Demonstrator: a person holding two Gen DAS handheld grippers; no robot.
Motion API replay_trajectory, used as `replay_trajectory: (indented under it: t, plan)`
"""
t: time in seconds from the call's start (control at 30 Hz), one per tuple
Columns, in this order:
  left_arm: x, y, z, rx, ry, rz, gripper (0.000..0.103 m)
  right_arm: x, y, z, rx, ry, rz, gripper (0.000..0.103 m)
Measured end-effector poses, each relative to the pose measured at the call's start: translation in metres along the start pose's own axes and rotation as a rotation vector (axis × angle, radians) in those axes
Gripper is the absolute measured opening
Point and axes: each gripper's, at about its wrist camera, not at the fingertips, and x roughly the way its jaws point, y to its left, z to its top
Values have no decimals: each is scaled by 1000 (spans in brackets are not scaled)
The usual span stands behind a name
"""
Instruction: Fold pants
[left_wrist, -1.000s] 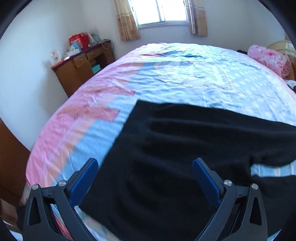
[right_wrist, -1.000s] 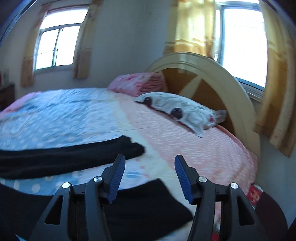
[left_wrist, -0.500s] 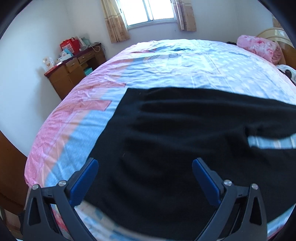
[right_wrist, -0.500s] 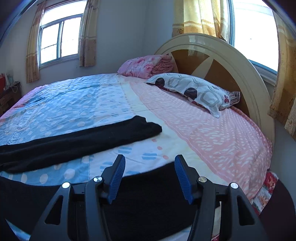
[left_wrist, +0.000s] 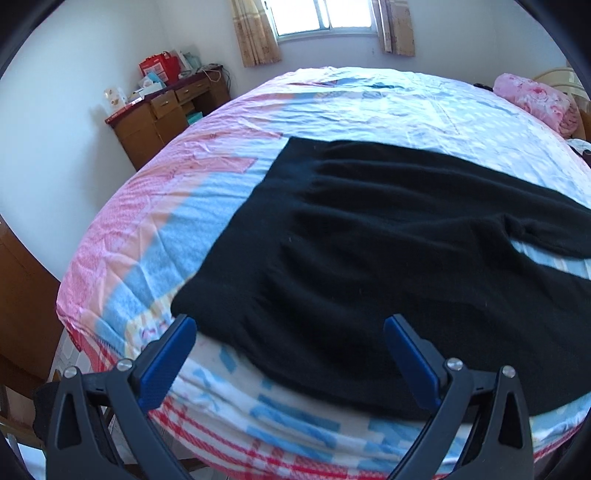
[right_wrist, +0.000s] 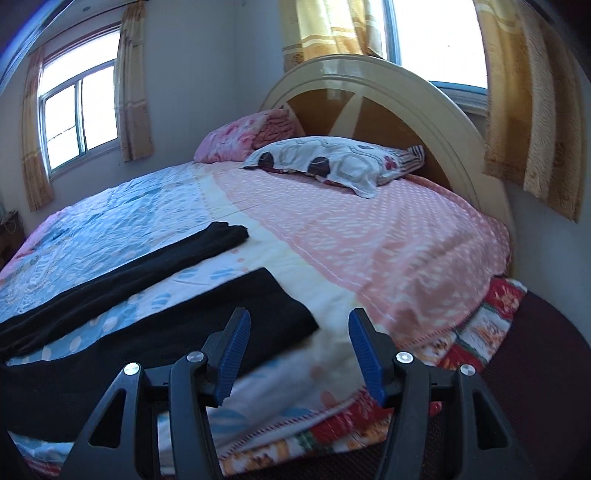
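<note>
While both tongs gape wide and grip nothing, black pants (left_wrist: 388, 258) lie spread along the bed (left_wrist: 140, 236) edge.

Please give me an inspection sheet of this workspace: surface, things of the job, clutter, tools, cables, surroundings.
Surface: bed with pink and blue patterned sheet.
Job's things: black pants spread flat, legs apart, not folded.
Clutter: patterned pillow and folded pink blanket near the headboard.
Tools: left tool open above the waist edge; right tool open near a leg end; both hold nothing.
Cables: nothing seen on the bed.
Surroundings: wooden desk with boxes; curtained windows.
</note>
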Motion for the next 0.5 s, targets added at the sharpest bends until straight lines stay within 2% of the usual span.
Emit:
replay_trajectory:
  t: [0.13, 0.23, 0.37, 0.43, 0.5]
  plan:
    - [-9, 6, -7, 2, -18, 33, 103, 5, -11, -12, 40, 36, 53, 57]
    - [-16, 16, 0, -13, -34, 40, 103, 6, -7, -8, 40, 24, 64, 57]
    - [-27, 20, 31, -5, -88, 30, 103, 10, 8, 25, 6, -16, 110, 57]
    - [-27, 15, 53, 7, -103, 19, 103, 23, 22, 44, -2, -3, 142, 57]
    - [-19, 6, 79, 22, -85, -7, 103, 42, 46, 65, -33, 28, 200, 57]
